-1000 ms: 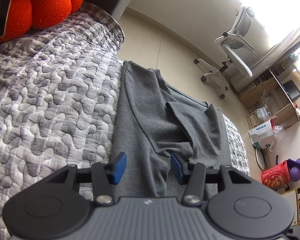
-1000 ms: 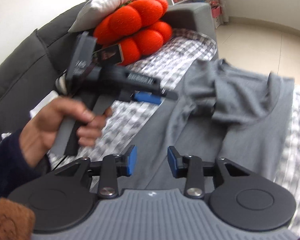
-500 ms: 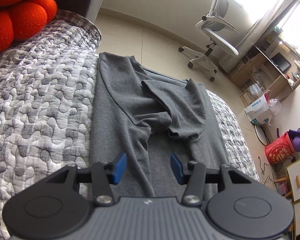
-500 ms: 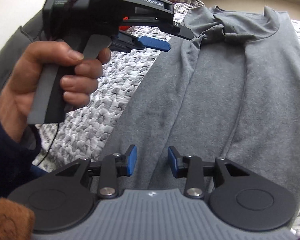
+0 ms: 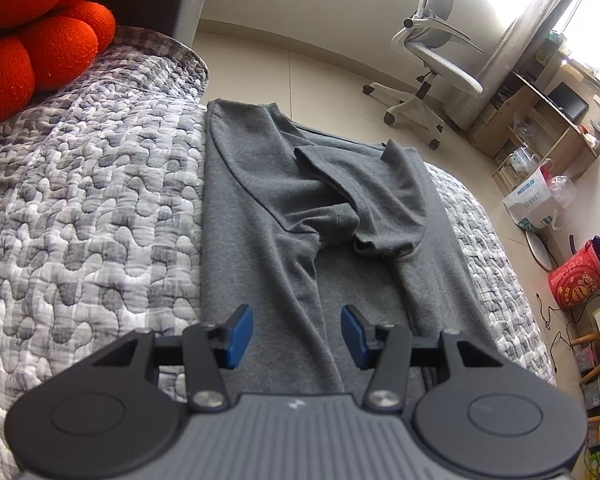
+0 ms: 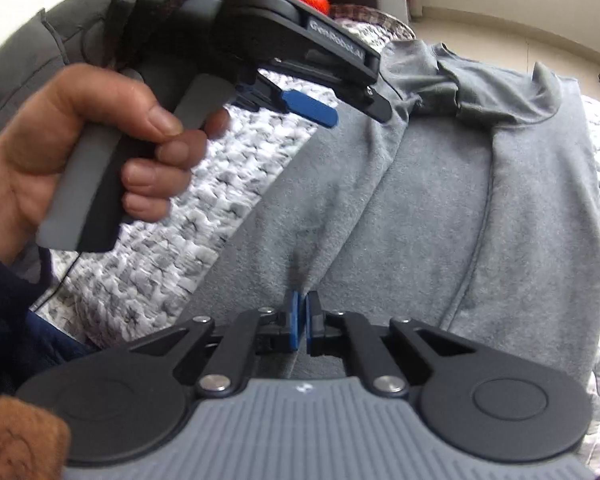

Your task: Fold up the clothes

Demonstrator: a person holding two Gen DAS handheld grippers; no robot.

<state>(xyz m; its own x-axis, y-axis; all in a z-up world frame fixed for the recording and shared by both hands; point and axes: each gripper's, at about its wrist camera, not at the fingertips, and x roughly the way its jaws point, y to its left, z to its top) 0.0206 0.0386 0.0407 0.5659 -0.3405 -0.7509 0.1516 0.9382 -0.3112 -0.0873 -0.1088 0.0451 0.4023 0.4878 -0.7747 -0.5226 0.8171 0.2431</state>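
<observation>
Grey shirt (image 5: 260, 240) lies spread along a quilted grey-and-white cover (image 5: 80, 220), running from the bottom centre of the left wrist view up toward the middle, with both sleeves folded inward and overlapping near its far end. The left gripper (image 5: 297, 336) hovers over the near part of the shirt at the bottom of that frame, its blue pads standing wide apart with nothing between them. In the right wrist view the right gripper (image 6: 301, 322) sits at the bottom centre, its blue pads pressed narrowly together on a pinched ridge of the shirt's fabric (image 6: 420, 220). At the upper left of this frame a hand (image 6: 80, 160) grips the handle of the left gripper (image 6: 320, 92), which reaches over the shirt's left edge. Orange cushions (image 5: 32, 28) fill the upper left corner of the left wrist view, and a white office chair (image 5: 432, 60) stands on the pale floor at the upper right.
</observation>
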